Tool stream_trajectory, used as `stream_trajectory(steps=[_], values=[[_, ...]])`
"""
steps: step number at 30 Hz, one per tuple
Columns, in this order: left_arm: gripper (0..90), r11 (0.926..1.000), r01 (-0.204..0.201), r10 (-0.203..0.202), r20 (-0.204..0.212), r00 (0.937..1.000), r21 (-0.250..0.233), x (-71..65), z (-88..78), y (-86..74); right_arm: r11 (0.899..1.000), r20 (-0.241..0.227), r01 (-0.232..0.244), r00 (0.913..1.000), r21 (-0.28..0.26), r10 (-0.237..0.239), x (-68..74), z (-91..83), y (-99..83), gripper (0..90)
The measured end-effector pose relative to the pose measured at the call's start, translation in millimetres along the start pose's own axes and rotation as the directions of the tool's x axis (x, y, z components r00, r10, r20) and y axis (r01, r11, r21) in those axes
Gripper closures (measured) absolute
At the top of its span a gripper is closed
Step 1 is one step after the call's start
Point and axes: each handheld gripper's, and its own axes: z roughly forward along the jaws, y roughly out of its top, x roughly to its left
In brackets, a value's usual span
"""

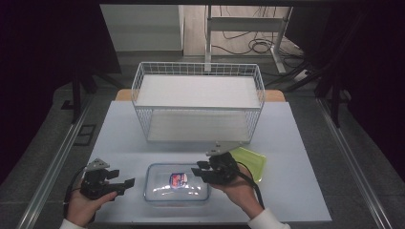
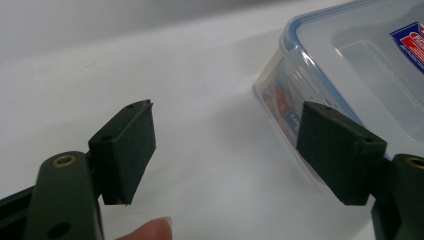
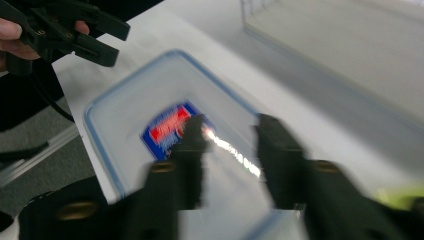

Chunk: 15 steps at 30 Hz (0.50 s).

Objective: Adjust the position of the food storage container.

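A clear plastic container point(image 1: 162, 190) with a blue-rimmed lid and a red and blue label lies near the table's front edge. My left gripper point(image 1: 125, 183) is held just left of it, open, jaws pointing at its left side with nothing between them. In the left gripper view my left gripper point(image 2: 225, 150) frames bare table, with the container point(image 2: 350, 65) behind the right jaw. My right gripper point(image 1: 199, 170) hovers over the container's right end. In the blurred right gripper view my right gripper point(image 3: 230, 145) stands open above the lid point(image 3: 150, 95).
A white wire basket point(image 1: 198, 102) stands at the back middle of the pale table point(image 1: 296, 157). A flat yellow-green lid point(image 1: 253, 162) lies right of the container, behind my right hand. The left gripper point(image 3: 115, 45) appears top left in the right gripper view.
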Motion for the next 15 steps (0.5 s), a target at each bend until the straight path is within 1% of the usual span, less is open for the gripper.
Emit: stream_trajectory(steps=[2, 3, 5, 6, 7, 8, 9, 10, 11, 13, 15], values=[[23.0, 1.0, 0.003, -0.003, 0.005, 1.0, 0.007, -0.8, 0.8, 0.0, 1.0, 0.016, -0.023, 0.9996, -0.01, 0.023, -2.3, -8.2, -10.3, 44.6], [22.4, 1.0, 0.004, -0.004, 0.007, 1.0, 0.005, -0.9, 1.0, 0.1, 0.998, 0.007, -0.057, 0.9984, -0.018, 0.057, -4.5, -15.8, -19.7, 34.6], [21.9, 0.9998, 0.019, -0.019, 0.013, 0.9997, 0.003, -1.0, 1.7, 0.0, 0.996, -0.005, -0.083, 0.9966, -0.038, 0.082, -6.3, -21.0, -28.2, 27.7], [21.5, 0.9998, 0.019, -0.019, 0.013, 0.9997, 0.003, -1.0, 1.7, 0.0, 0.996, -0.005, -0.083, 0.9966, -0.038, 0.082, -6.3, -21.0, -28.2, 27.7], [21.0, 0.9998, 0.018, -0.018, 0.008, 0.9998, 0.006, -1.4, 2.4, 0.9, 0.994, 0.001, -0.106, 0.9944, -0.025, 0.106, -8.5, -24.2, -35.7, 21.8], [20.6, 0.9998, 0.018, -0.018, 0.008, 0.9998, 0.006, -1.4, 2.4, 0.9, 0.994, 0.001, -0.106, 0.9944, -0.025, 0.106, -8.5, -24.2, -35.7, 21.8], [20.2, 0.9999, 0.017, -0.017, 0.009, 0.9998, 0.003, -2.3, 2.1, 1.8, 0.992, -0.005, -0.124, 0.9923, -0.032, 0.124, -11.3, -26.0, -42.1, 20.7], [19.9, 0.9999, 0.017, -0.017, 0.009, 0.9998, 0.003, -2.3, 2.1, 1.8, 0.991, -0.005, -0.131, 0.9914, -0.036, 0.131, -12.5, -26.7, -45.1, 20.3], [19.6, 0.9998, 0.018, -0.018, 0.017, 0.9997, -0.005, -3.3, 0.5, 2.2, 0.99, -0.003, -0.133, 0.9911, -0.038, 0.133, -13.4, -27.6, -47.3, 20.0], [19.5, 0.9998, 0.017, -0.017, 0.021, 0.9997, -0.006, -3.2, -0.3, 2.2, 0.99, 0.002, -0.136, 0.9906, -0.039, 0.137, -14.9, -29.4, -50.7, 19.4], [19.8, 0.9996, 0.021, -0.021, 0.033, 0.9992, -0.016, -2.5, -4.3, 1.3, 0.984, 0.011, -0.173, 0.9848, -0.047, 0.174, -18.9, -32.7, -57.6, 17.2]])
